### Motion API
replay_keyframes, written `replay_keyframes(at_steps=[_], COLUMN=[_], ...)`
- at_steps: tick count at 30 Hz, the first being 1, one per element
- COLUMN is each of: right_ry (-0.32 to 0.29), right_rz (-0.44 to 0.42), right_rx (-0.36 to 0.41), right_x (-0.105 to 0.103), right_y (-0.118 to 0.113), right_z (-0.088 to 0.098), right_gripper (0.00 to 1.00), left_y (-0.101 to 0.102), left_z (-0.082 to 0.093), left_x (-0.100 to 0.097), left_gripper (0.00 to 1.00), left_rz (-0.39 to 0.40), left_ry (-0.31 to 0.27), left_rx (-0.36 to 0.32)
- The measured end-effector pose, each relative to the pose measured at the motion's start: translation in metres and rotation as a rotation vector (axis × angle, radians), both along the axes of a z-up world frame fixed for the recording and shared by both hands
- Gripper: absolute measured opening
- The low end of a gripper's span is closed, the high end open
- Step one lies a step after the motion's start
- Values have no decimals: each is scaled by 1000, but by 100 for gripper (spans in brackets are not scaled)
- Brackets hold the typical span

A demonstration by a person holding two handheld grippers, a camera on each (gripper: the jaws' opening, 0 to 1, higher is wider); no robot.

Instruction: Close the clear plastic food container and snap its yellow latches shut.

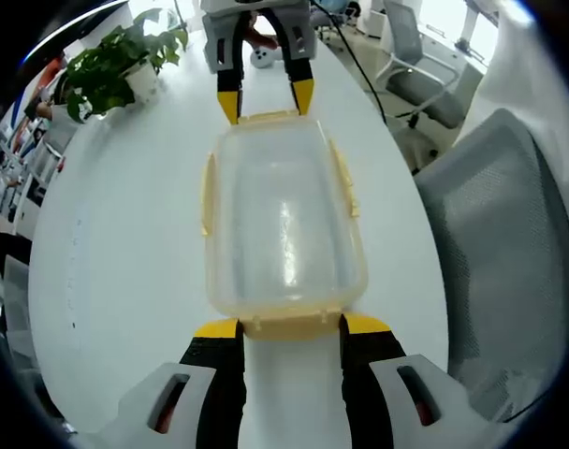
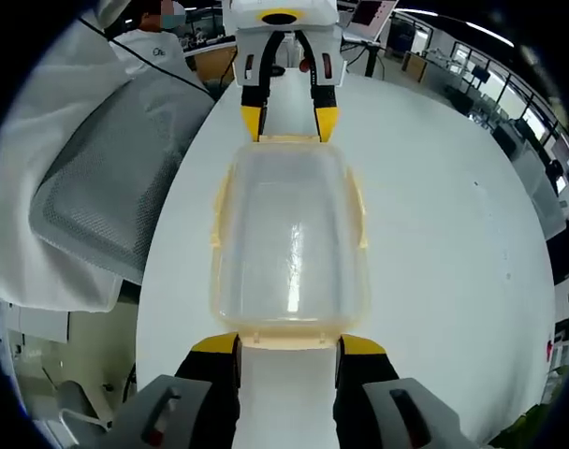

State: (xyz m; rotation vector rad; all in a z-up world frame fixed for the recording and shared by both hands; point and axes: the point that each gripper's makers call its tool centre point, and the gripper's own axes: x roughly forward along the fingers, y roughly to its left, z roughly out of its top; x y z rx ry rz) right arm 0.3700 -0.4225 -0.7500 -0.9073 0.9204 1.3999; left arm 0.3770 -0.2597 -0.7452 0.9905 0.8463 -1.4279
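I'm looking along my left gripper [image 1: 291, 325] at the clear plastic container [image 1: 284, 220], which is sitting lid-on near the middle of the white table [image 1: 125, 253]. Hard to tell through the clear plastic whether the lid is fully seated, and I cannot make out anything inside. The near-end yellow latch [image 1: 291, 325] is lying between my left fingers [image 1: 215, 329], which are standing spread apart at either side of it, gripping nothing; I cannot tell if the tips are touching the latch. The side latches [image 1: 208, 192] are showing as thin yellow strips along the long edges, and I cannot tell whether they are snapped down.

At the far end the right gripper [image 1: 266, 100] is coming in, its yellow-tipped fingers also spread, flanking the far latch at the container's edge. In the right gripper view the same holds mirrored: right gripper [image 2: 289, 344] fingers apart around the near latch [image 2: 289, 335], left gripper [image 2: 289, 122] at the far end. Contact there is too small to judge.

Open table is lying wide on both long sides of the container. A grey mesh office chair [image 1: 509, 253] is sitting just beside one table edge, cut off by the view. A potted plant [image 1: 116, 61] is standing well apart toward the far corner. A white-sleeved person [image 2: 41, 140] is partly showing by the chair.
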Motion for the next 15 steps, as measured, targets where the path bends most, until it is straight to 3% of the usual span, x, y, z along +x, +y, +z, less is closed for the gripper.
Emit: replay_keyframes(at_steps=[6, 15], right_ry=[-14, -29], right_rz=[0, 1], right_rx=[-22, -38], right_x=[0, -2], right_y=[-1, -3], right_z=[-2, -1], right_gripper=[37, 38], left_y=[1, 1], left_z=[-1, 1], left_x=[-1, -4], left_gripper=[38, 38], left_rz=[-29, -22], left_ry=[-27, -17], left_rx=[22, 12])
